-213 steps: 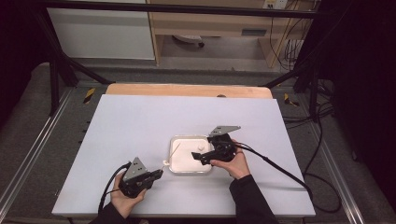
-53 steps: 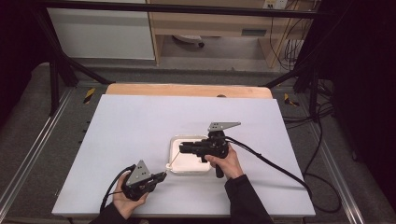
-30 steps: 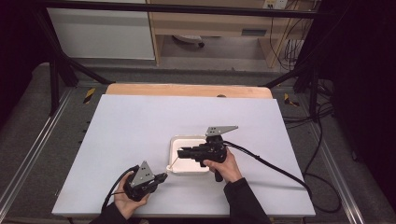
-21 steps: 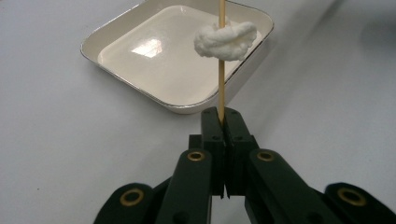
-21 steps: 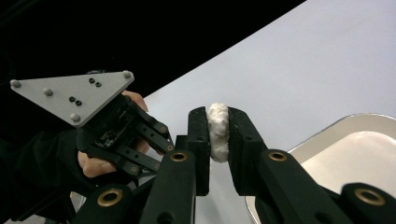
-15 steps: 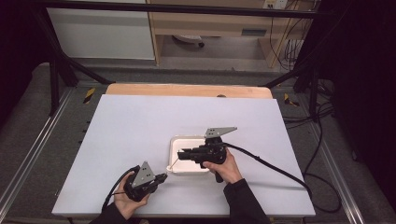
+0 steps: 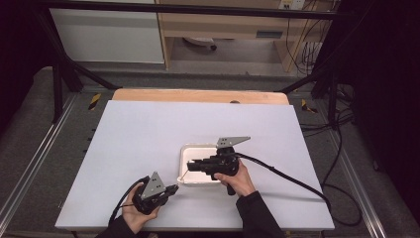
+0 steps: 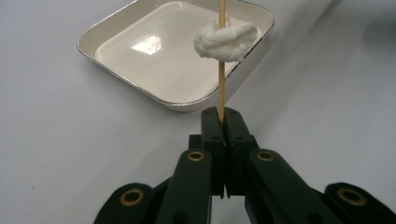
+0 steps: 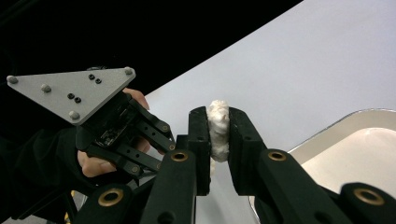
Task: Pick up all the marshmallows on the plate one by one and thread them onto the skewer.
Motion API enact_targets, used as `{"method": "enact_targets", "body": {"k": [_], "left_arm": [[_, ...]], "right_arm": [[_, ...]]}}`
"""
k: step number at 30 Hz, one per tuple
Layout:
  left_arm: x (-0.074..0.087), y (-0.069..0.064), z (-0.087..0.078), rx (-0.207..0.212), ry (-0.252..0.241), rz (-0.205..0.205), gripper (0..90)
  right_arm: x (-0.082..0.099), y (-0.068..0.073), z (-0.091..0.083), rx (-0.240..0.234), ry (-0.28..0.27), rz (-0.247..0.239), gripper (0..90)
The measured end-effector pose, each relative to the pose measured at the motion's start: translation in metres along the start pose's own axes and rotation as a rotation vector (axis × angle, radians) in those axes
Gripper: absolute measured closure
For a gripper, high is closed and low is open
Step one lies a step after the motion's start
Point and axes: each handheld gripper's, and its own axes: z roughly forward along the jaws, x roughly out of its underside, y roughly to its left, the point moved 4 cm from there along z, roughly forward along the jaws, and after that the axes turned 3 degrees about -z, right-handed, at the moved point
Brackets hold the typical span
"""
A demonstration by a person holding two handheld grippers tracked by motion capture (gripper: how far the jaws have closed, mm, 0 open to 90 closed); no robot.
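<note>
A: Where are you holding the stick?

B: My left jaws [image 8: 223, 116] are pressed together on the lower end of a thin wooden stick [image 8: 221, 91], low in the middle of the left gripper view. The stick rises straight up from them and runs out of the top edge of the frame.

A: And the white lump?

B: A soft white lump [image 8: 226, 39] is threaded on the stick in the upper middle of that view, in front of a shallow white dish [image 8: 116, 32] that fills the upper left and middle. In the right gripper view my right jaws [image 9: 218, 135] stand narrow and squeeze the same lump [image 9: 218, 125] between their pads, at the middle of the frame.

A: Where is all this on the table?

B: In the high view the dish [image 7: 185, 153] lies on the white table [image 7: 148, 129] a little below the middle of the frame. My right jaws [image 7: 189, 165] reach over it from the right, level, and point left. My left jaws [image 7: 172, 189] sit at the lower left, just beside the near left corner of the dish, and the stick [image 7: 183, 174] slants up from them toward the right jaws.

A: Do you see the other hand?

B: Yes, the left hand [image 9: 100, 163] and its gripper with the grey plate show at the left of the right gripper view, close behind my right jaws
</note>
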Motion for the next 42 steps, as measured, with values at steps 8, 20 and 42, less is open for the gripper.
{"method": "enact_targets", "body": {"k": [8, 20, 42], "left_arm": [[-0.0009, -0.0005, -0.0002, -0.001, -0.007, -0.007, 88.9], [-0.0010, -0.0013, 0.0013, 0.012, -0.008, -0.026, 88.9], [-0.0008, -0.0009, 0.0010, 0.026, -0.014, -0.056, 88.8]], "right_arm": [[0.0006, 0.0008, 0.0000, -0.002, -0.006, -0.002, 81.4], [0.0022, 0.0005, 0.0021, -0.007, -0.018, -0.001, 81.4], [0.0057, 0.0015, 0.0049, -0.011, -0.025, 0.001, 81.5]]}}
